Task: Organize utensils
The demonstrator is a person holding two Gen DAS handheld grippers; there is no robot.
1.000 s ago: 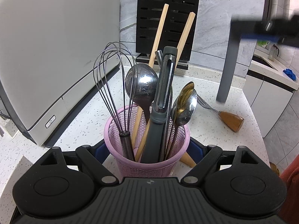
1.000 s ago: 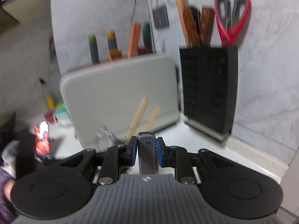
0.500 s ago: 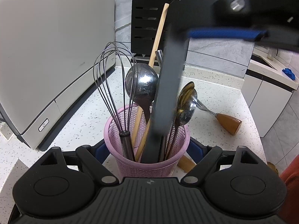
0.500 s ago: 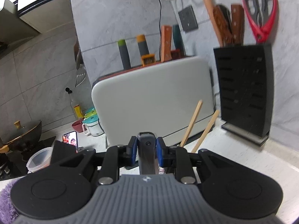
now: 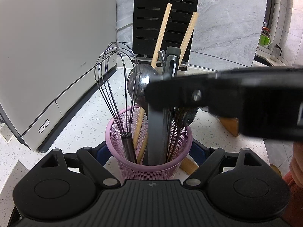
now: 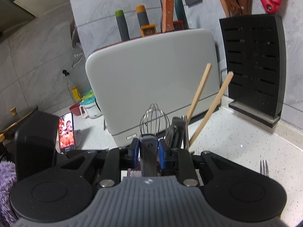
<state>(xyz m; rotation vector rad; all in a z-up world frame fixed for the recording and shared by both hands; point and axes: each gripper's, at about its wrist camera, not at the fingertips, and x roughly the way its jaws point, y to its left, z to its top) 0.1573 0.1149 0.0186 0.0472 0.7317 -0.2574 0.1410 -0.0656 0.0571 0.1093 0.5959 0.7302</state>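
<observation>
A pink mesh utensil cup stands on the speckled counter, and my left gripper grips it with a blue pad against each side. The cup holds a wire whisk, a steel ladle, two wooden chopsticks, a dark peeler and some spoons. My right gripper is shut on a flat grey-handled utensil. That gripper crosses the left wrist view as a black bar, with the grey utensil reaching down inside the cup. A wooden-handled fork lies on the counter to the right.
A big white appliance stands left of the cup, with several tool handles sticking up behind it. A black slotted knife block is at the back against the wall. A lit phone leans at the far left. The counter edge drops off at right.
My right gripper has come in from the upper right and sunk, and its grey utensil now reaches into the pink cup. The left gripper and the cup have stayed put.
</observation>
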